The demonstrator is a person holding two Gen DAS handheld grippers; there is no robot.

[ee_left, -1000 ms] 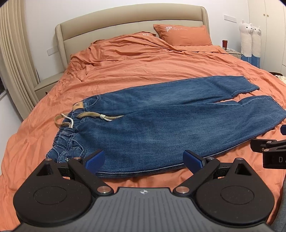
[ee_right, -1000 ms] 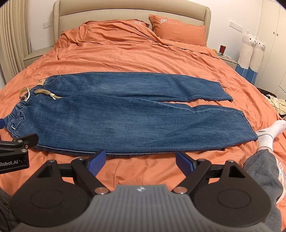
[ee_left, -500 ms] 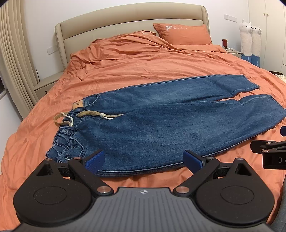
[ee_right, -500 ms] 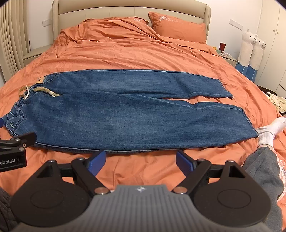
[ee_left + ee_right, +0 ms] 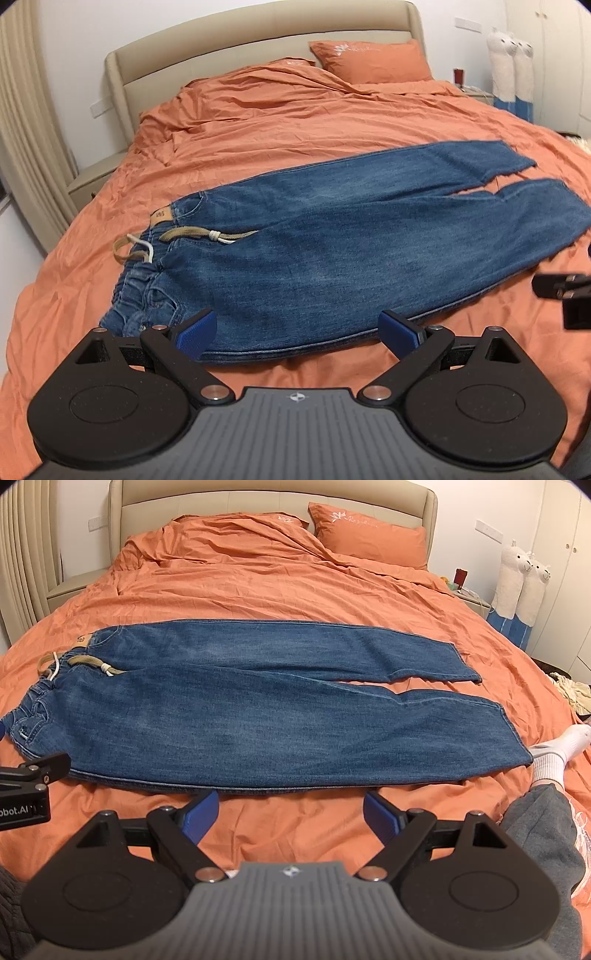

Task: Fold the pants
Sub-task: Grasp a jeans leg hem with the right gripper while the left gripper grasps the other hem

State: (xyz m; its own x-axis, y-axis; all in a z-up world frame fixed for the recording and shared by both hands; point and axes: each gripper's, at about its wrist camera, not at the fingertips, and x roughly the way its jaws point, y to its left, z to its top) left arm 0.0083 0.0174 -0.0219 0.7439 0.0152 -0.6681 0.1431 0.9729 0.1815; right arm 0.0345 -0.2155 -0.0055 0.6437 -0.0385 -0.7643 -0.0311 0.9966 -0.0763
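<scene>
Right wrist view gives you what the left one lacks: your grey-trousered leg (image 5: 543, 834) and white sock (image 5: 557, 749) at 3 o'clock, resting on the orange bedsheet (image 5: 295, 579) just beside the hem of the blue denim pants (image 5: 258, 709), which lie flat across the bed, waistband at 9 o'clock. Left wrist view shows you the tan drawstring (image 5: 199, 234) and bunched waistband more closely. Your right gripper (image 5: 291, 812) is spread wide, holding nothing, over bare sheet short of the near seam; your left gripper (image 5: 297, 332) gapes equally, empty, over that seam
</scene>
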